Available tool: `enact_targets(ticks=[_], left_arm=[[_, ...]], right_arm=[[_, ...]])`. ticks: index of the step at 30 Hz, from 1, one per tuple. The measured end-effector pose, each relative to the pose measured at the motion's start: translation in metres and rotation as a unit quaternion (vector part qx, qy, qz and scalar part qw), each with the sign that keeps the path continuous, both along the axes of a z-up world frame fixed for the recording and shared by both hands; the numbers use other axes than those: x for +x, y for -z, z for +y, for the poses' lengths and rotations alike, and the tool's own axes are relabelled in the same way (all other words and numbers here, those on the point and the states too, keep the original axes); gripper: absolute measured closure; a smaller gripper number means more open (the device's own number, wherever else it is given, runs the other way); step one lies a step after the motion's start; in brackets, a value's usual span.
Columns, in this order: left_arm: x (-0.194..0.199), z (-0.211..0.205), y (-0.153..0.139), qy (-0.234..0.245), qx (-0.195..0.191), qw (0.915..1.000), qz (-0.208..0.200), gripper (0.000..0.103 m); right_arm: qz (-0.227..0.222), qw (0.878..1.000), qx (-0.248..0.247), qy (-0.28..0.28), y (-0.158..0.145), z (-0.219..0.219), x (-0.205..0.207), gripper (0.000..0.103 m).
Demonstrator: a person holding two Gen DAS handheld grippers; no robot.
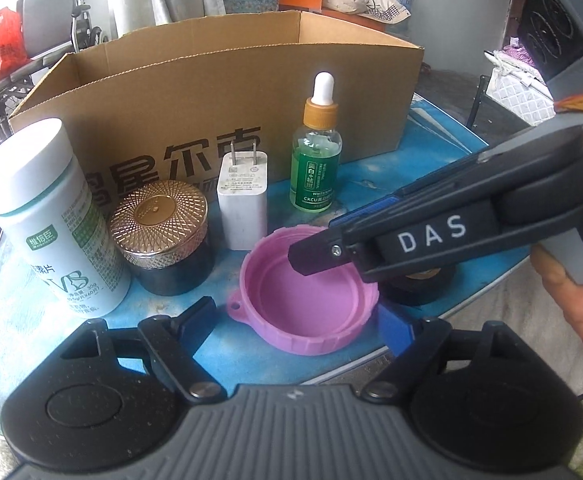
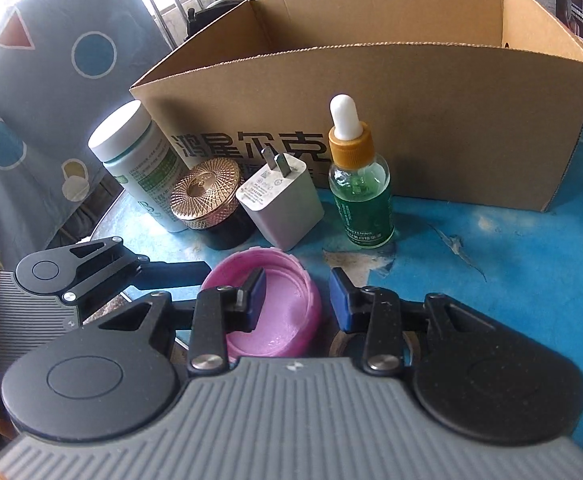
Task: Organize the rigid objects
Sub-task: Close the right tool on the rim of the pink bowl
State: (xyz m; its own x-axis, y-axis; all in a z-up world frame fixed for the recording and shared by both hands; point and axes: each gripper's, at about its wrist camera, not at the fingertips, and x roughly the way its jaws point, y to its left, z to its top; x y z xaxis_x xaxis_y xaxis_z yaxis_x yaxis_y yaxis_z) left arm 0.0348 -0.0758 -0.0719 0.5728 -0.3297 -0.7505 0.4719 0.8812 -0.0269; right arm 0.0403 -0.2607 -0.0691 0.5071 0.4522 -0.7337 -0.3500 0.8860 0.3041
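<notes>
Pink lid [image 2: 287, 312]: lies upside down, hollow side up, on the blue table [image 2: 511, 280], in front of the row of items and the cardboard box [image 2: 411, 120].
Lid against right gripper [image 2: 297, 298]: the lid's near-right rim is straddled; one blue-padded finger [image 2: 257, 294] is seen inside the hollow, the other just outside the rim.
Right gripper fingers: held apart, not pressed on the rim; contact with the wall cannot be told.
Lid against left gripper [image 1: 297, 326]: the lid [image 1: 311, 304] is seen between its two fingers, which stand on either side of it, apart from the rim.
Left gripper fingers: spread wide.
Lid, look: round, pale pink-violet plastic, ribbed outer wall, a small loop tab on one side, smooth flat floor.
Row behind lid, left to right: white bottle [image 1: 51, 216] with green print; dark jar with a gold patterned lid [image 1: 163, 236]; white charger [image 1: 243, 200], prongs up; green dropper bottle [image 1: 316, 156] with white bulb.
Black tape roll [image 1: 419, 284]: lies just right of the lid, partly hidden under the right gripper.
</notes>
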Motion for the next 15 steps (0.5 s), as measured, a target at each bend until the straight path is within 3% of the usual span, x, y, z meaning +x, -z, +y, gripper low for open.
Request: enact_targets(ticks=[3, 7, 15], left_arm=[[-0.001, -0.003, -0.001, -0.002, 0.004, 1.0, -0.008, 0.022], [-0.001, 0.003, -0.002, -0.009, -0.009, 0.9999, -0.007, 0.022], [-0.017, 0.008, -0.028, -0.009, -0.01, 0.999, -0.042, 0.022]], right_arm=[[0.005, 1.0, -0.005, -0.006, 0.003, 0.004, 0.005, 0.083], [-0.001, 1.0, -0.015, 0.0, 0.004, 0.008, 0.004, 0.091], [-0.03, 0.999, 0.003, 0.02, -0.012, 0.004, -0.012, 0.092]])
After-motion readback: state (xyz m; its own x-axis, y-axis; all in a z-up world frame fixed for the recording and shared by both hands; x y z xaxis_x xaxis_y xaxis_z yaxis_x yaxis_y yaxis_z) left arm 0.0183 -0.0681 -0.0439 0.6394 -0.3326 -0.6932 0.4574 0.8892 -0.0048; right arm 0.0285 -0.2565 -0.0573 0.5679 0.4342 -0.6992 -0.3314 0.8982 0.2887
